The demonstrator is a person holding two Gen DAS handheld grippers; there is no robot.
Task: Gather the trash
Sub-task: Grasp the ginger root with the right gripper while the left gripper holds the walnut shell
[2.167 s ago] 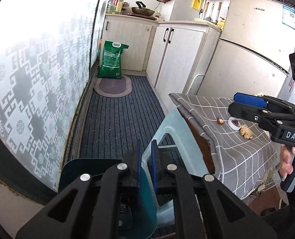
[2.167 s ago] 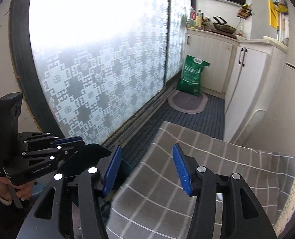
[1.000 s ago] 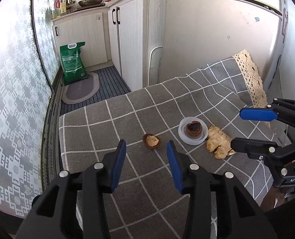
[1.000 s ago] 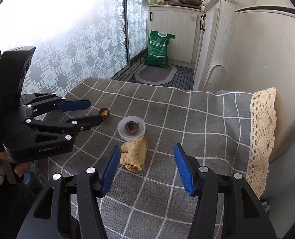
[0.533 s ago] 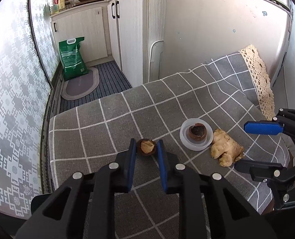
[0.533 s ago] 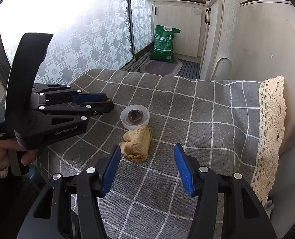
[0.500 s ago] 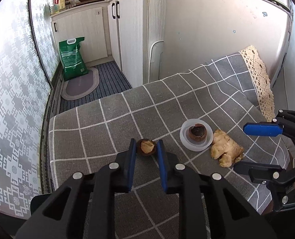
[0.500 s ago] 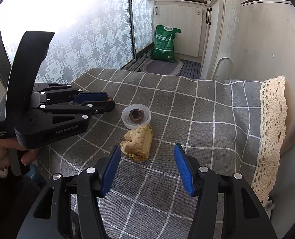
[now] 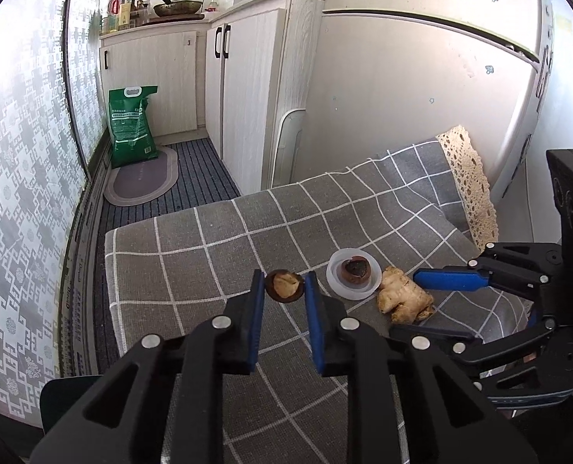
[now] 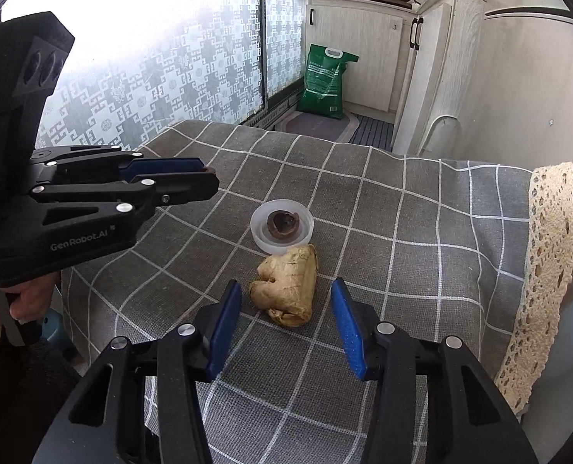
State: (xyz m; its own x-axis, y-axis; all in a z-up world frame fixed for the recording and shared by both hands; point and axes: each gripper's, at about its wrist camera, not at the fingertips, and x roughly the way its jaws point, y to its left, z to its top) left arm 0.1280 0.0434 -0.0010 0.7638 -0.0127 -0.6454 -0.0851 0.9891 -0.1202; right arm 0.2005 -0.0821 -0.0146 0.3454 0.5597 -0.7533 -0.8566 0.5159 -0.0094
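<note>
A brown half nut shell (image 9: pixel 285 285) sits between the blue pads of my left gripper (image 9: pixel 284 284), which is shut on it just over the grey checked cloth (image 9: pixel 193 255). To its right a white plastic lid (image 9: pixel 334 270) holds a dark shell piece (image 9: pixel 355 268). A knob of ginger (image 10: pixel 282 286) lies in front of the lid. My right gripper (image 10: pixel 286 294) straddles the ginger and its jaws are closing, with gaps still showing between pads and ginger. In the right wrist view the left gripper (image 10: pixel 205 178) reaches in from the left.
The cloth's lace edge (image 9: pixel 468 178) hangs at the right by the fridge (image 9: pixel 421 96). White cabinets (image 9: pixel 247 96), a green bag (image 9: pixel 131 127) and an oval mat (image 9: pixel 143 181) stand beyond. A patterned glass door (image 10: pixel 151 77) runs along the left; a dark teal container edge (image 9: pixel 65 394) shows below.
Both grippers came from beside the table to over the cloth. The left jaws closed on the nut shell. The right jaws moved nearer the ginger and narrowed around it.
</note>
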